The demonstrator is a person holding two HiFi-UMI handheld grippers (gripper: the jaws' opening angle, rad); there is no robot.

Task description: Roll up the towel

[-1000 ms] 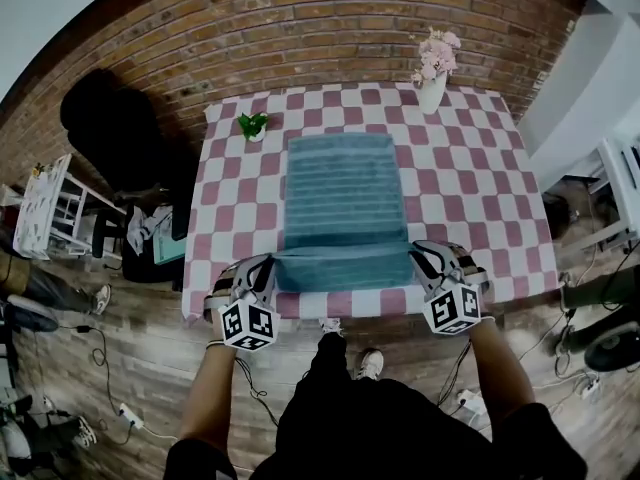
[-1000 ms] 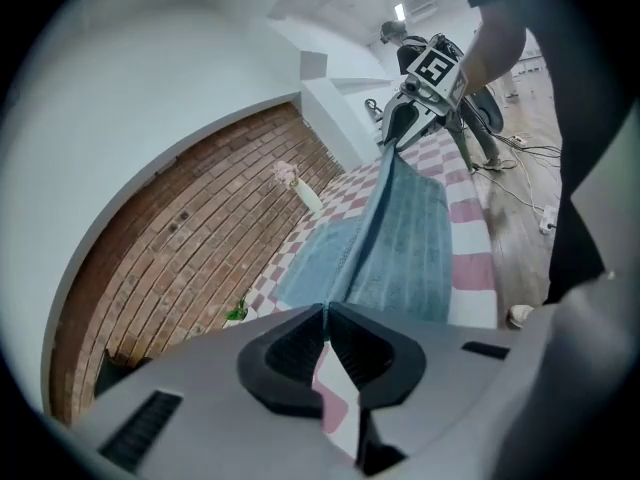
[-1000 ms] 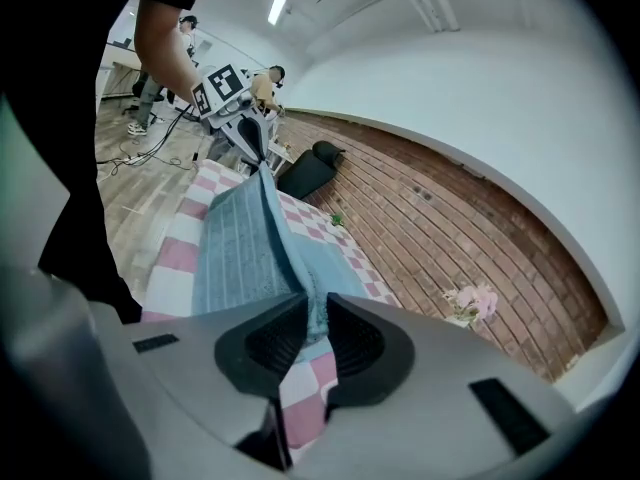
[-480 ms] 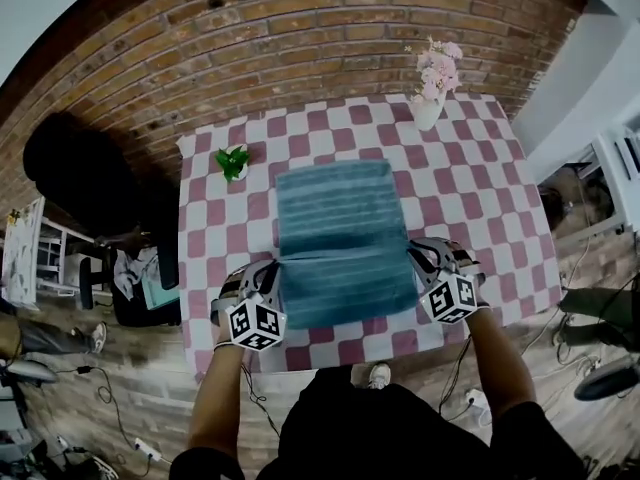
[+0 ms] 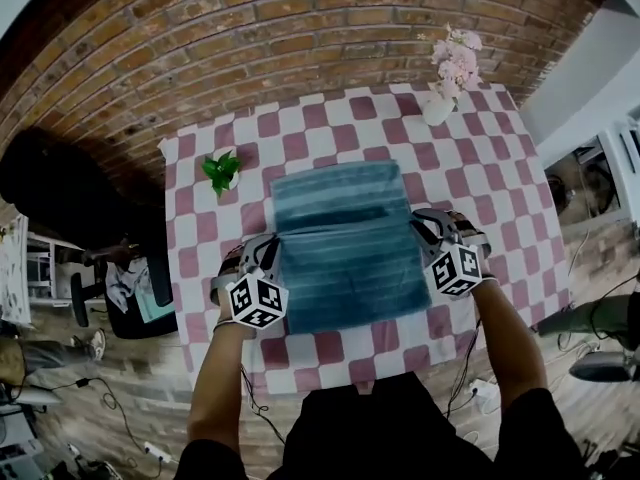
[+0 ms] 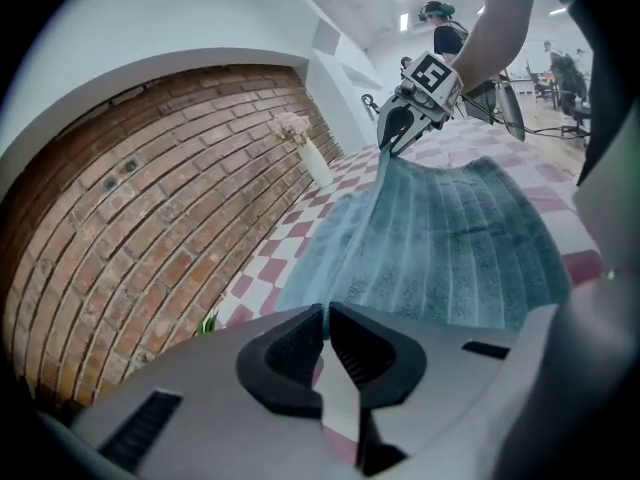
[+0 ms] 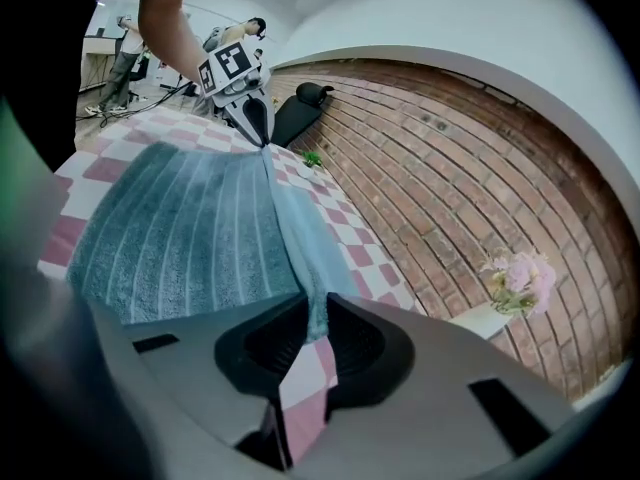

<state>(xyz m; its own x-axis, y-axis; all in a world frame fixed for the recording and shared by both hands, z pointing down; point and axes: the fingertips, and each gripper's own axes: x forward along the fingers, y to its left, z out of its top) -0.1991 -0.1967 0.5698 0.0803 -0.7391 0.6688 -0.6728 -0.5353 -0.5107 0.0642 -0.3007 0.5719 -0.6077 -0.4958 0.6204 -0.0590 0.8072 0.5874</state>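
A teal ribbed towel (image 5: 345,243) lies on the pink-and-white checkered table (image 5: 480,168), with its near part lifted and folded over towards the far end. My left gripper (image 5: 268,260) is shut on the towel's left near corner and my right gripper (image 5: 425,233) is shut on the right near corner. In the left gripper view the jaws (image 6: 327,313) meet at the towel (image 6: 450,238) edge, and the right gripper (image 6: 400,133) holds the far corner. The right gripper view shows a strip of towel (image 7: 190,238) pinched in its jaws (image 7: 318,318), with the left gripper (image 7: 255,118) across the cloth.
A white vase of pink flowers (image 5: 445,78) stands at the table's far right corner. A small green plant (image 5: 222,171) sits at the far left. A brick wall (image 5: 300,38) runs behind the table. A dark chair (image 5: 140,288) stands left of it.
Both grippers have carried the towel's near edge away from the table's near edge and over the towel, towards the wall. More checkered cloth now shows in front of them.
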